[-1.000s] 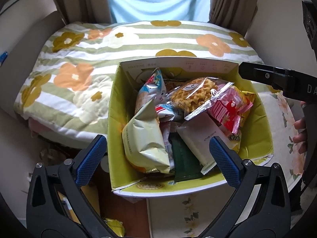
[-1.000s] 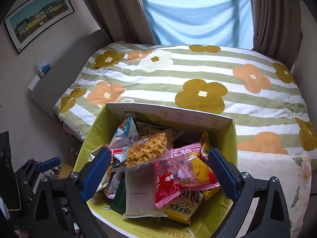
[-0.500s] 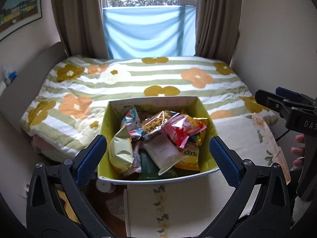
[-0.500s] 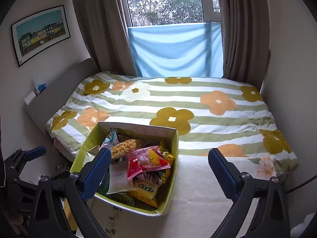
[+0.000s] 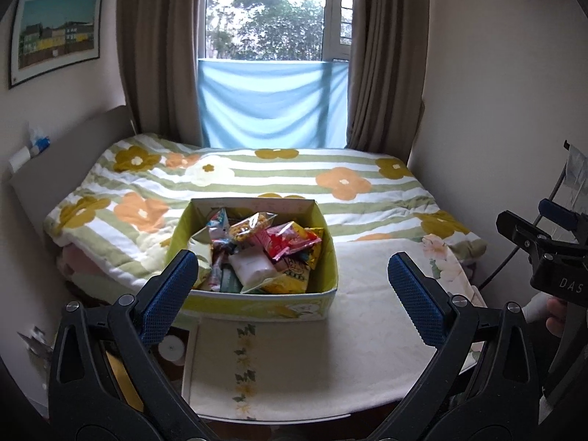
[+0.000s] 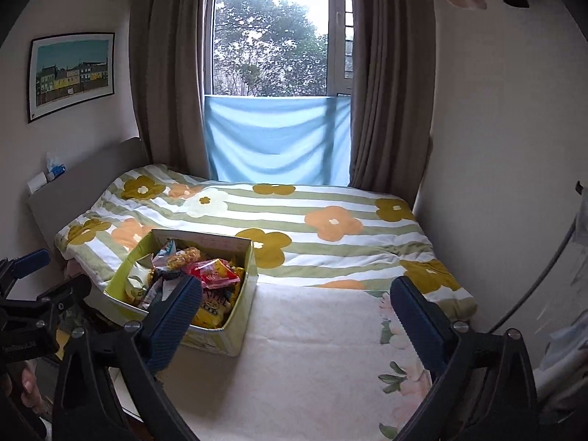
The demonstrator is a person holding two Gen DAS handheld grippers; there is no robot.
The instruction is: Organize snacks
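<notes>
A yellow-green cardboard box point(image 5: 323, 239) stands on a cream cloth-covered table; it also shows in the right wrist view point(image 6: 242, 312). It is heaped with snack packets: a red packet point(image 5: 292, 242), a waffle bag point(image 5: 250, 226), a white packet point(image 5: 253, 266) and yellow bags point(image 6: 211, 307). My left gripper point(image 5: 290, 286) is open and empty, well back from the box. My right gripper point(image 6: 294, 312) is open and empty, to the right of the box and back from it.
The cream table point(image 5: 349, 330) is in front of a bed with a flowered striped quilt point(image 5: 275, 180). A grey headboard point(image 5: 66, 161) is on the left, a wall on the right. A window with brown curtains point(image 6: 272, 36) is behind.
Both grippers have pulled back and up from right over the box, so the box looks much smaller and the whole room shows. Both stayed open and empty.
</notes>
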